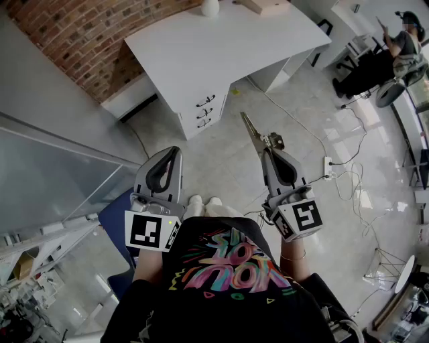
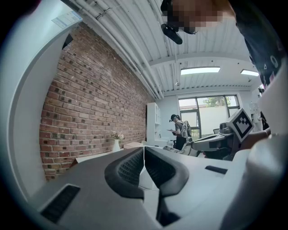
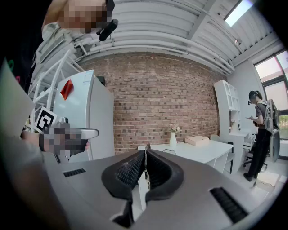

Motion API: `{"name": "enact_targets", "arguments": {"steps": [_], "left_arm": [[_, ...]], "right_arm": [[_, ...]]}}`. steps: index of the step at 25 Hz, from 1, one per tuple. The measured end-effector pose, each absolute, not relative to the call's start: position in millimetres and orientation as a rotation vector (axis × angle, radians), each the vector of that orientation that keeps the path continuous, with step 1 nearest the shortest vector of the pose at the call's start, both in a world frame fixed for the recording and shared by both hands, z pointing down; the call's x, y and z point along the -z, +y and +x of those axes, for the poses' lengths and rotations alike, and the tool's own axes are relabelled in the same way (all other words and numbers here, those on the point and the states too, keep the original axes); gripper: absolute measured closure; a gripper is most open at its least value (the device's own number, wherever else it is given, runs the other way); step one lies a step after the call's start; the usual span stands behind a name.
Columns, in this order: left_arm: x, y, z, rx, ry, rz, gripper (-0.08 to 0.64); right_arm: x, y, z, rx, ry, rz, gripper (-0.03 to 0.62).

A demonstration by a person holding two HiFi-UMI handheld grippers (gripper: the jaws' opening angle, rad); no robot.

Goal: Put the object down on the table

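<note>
- Closest to me, my printed shirt (image 1: 228, 268) is filling the bottom of the head view, and the marker cubes are hiding most of my hands.
- My right tool (image 1: 268, 151) is pinching a slim metal object (image 1: 256, 132) by its near end. The rest is sticking out past the tips, up in the air over the floor (image 1: 221, 161) and pointing toward the white desk (image 1: 201, 47).
- Looking through the right gripper view, I am seeing that object only edge-on, as a thin sliver between the pads, so I cannot tell what kind of thing it is.
- My left tool (image 1: 174, 153) is pressed together, with nothing between its jaws.
- Well apart from both tools, the desk is running off the top edge of the head view, which is also clipping a white vase (image 1: 210, 7) and a wooden box (image 1: 265, 5) on it.
</note>
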State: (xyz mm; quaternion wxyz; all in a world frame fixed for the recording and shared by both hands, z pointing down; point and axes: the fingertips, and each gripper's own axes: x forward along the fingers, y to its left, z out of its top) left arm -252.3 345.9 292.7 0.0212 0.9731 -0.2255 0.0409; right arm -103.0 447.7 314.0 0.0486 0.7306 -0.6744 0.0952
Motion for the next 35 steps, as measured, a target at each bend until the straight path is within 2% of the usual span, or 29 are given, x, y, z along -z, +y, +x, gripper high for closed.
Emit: {"name": "enact_targets", "arguments": {"steps": [21,28,35], "left_arm": [[-291,377,-235,-0.09,-0.765,3.005,0.535],[-298,336,-205,-0.095,-0.753,3.0,0.535],[-300,246,-164,-0.065,-0.77,2.981,0.535]], "right_arm": [[-314,476,-93,-0.258,-2.13,2.192,0.569],[-331,433,-74,-0.319,-2.144,2.164,0.569],[-338,344,-34,-0.351,-2.171,2.145,0.569]]}}
